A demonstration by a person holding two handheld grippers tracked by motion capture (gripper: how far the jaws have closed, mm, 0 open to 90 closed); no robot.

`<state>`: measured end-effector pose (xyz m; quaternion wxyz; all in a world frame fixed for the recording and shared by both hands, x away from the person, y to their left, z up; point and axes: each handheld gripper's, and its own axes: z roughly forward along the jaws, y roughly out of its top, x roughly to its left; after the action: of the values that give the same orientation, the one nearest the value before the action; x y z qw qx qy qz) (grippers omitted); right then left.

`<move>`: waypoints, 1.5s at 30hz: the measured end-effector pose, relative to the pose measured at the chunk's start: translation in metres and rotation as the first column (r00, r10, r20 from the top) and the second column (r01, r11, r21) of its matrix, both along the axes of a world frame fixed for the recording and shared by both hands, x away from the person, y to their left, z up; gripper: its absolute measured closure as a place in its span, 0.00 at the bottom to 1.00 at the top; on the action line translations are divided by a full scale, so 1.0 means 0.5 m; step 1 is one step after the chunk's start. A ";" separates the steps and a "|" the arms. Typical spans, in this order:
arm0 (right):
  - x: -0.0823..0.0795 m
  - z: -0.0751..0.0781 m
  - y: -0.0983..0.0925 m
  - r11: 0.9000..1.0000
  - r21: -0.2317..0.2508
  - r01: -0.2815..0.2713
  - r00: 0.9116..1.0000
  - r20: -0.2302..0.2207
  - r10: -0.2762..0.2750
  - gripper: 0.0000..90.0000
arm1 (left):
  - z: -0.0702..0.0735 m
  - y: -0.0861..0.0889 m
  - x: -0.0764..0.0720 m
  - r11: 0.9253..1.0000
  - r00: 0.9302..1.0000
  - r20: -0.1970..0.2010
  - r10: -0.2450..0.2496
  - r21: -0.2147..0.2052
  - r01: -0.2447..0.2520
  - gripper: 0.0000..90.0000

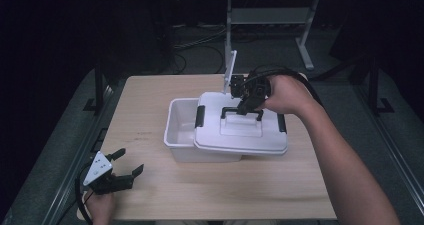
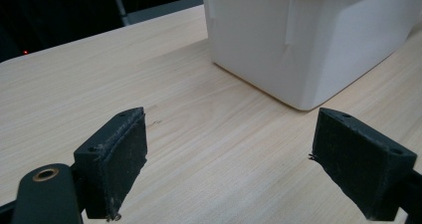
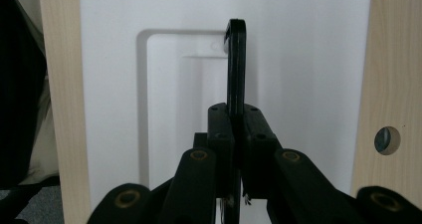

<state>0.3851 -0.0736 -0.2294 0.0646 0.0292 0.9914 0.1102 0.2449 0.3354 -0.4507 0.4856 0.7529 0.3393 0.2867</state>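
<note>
At frame centre, the right gripper (image 1: 243,106) pinched the black handle (image 1: 242,113) of the light, stiff, slippery white lid (image 1: 242,130), while the left gripper (image 1: 127,163) sat spread at lower left.

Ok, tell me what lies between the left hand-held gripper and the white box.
Nothing: bare wooden table runs from the open left hand-held gripper to the white box, in the left gripper view and the high view.
</note>
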 end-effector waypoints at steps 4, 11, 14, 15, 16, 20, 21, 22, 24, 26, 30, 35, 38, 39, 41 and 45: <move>0.003 -0.001 0.013 1.000 -0.006 -0.004 1.000 -0.003 0.004 0.94 | 0.000 0.002 0.001 1.000 1.000 -0.002 0.000 -0.002 0.000 0.15; 0.009 0.002 0.034 1.000 0.003 -0.017 1.000 -0.004 0.018 0.94 | 0.001 0.001 0.000 1.000 1.000 0.003 0.005 -0.011 -0.005 0.15; 0.011 0.002 0.046 1.000 0.001 -0.024 1.000 -0.001 0.024 0.94 | 0.001 0.001 0.000 1.000 1.000 0.001 0.003 -0.011 -0.003 0.15; 0.011 0.003 0.050 1.000 0.001 -0.023 1.000 0.000 0.023 0.94 | 0.001 0.001 0.000 1.000 1.000 0.000 0.004 -0.010 -0.004 0.15; 0.012 0.002 0.053 1.000 0.003 -0.023 1.000 0.000 0.023 0.94 | 0.001 0.002 -0.001 1.000 1.000 0.001 0.003 -0.007 -0.003 0.15; 0.016 -0.003 0.068 0.999 0.010 -0.031 1.000 -0.003 0.031 0.94 | 0.001 0.003 -0.002 1.000 1.000 0.001 0.007 -0.014 -0.007 0.15; 0.017 -0.004 0.071 0.999 0.010 -0.032 0.999 -0.002 0.032 0.94 | 0.001 0.003 -0.002 1.000 1.000 0.001 0.008 -0.014 -0.008 0.15; 0.019 -0.005 0.075 0.999 0.010 -0.033 0.999 -0.003 0.033 0.94 | 0.001 0.003 -0.002 1.000 1.000 0.001 0.008 -0.013 -0.008 0.15; 0.020 -0.007 0.083 0.999 0.012 -0.034 0.999 -0.002 0.034 0.94 | 0.001 0.004 -0.002 1.000 1.000 0.000 0.008 -0.016 -0.008 0.15; 0.023 -0.007 0.091 0.999 0.016 -0.037 0.999 -0.003 0.037 0.94 | 0.001 0.004 -0.002 1.000 1.000 -0.001 0.009 -0.015 -0.009 0.15; 0.027 -0.006 0.113 0.999 0.006 -0.045 0.999 -0.002 0.045 0.94 | 0.000 0.004 -0.003 1.000 1.000 0.000 0.009 -0.015 -0.009 0.15; 0.034 -0.005 0.134 0.999 0.002 -0.053 0.999 0.004 0.053 0.94 | 0.000 0.007 -0.007 1.000 1.000 0.000 0.008 -0.018 -0.008 0.15; 0.039 -0.007 0.144 0.998 0.002 -0.056 0.998 0.001 0.056 0.94 | 0.001 0.006 -0.009 1.000 1.000 0.004 0.008 -0.010 -0.008 0.15; 0.042 -0.007 0.147 0.998 0.000 -0.057 0.998 0.002 0.057 0.94 | 0.000 0.006 -0.008 1.000 1.000 0.004 0.006 -0.009 -0.006 0.15; 0.047 -0.008 0.153 0.998 -0.001 -0.056 0.998 -0.001 0.056 0.94 | 0.000 0.006 -0.007 1.000 1.000 0.000 0.007 -0.011 -0.007 0.15; 0.055 -0.015 0.163 0.998 0.000 -0.057 0.998 -0.005 0.057 0.94 | 0.000 0.008 -0.009 1.000 1.000 0.001 0.008 -0.016 -0.008 0.15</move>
<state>0.4124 0.0081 -0.2369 0.0589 0.0011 0.9920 0.1117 0.2406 0.3394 -0.4507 0.4909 0.7472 0.3444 0.2865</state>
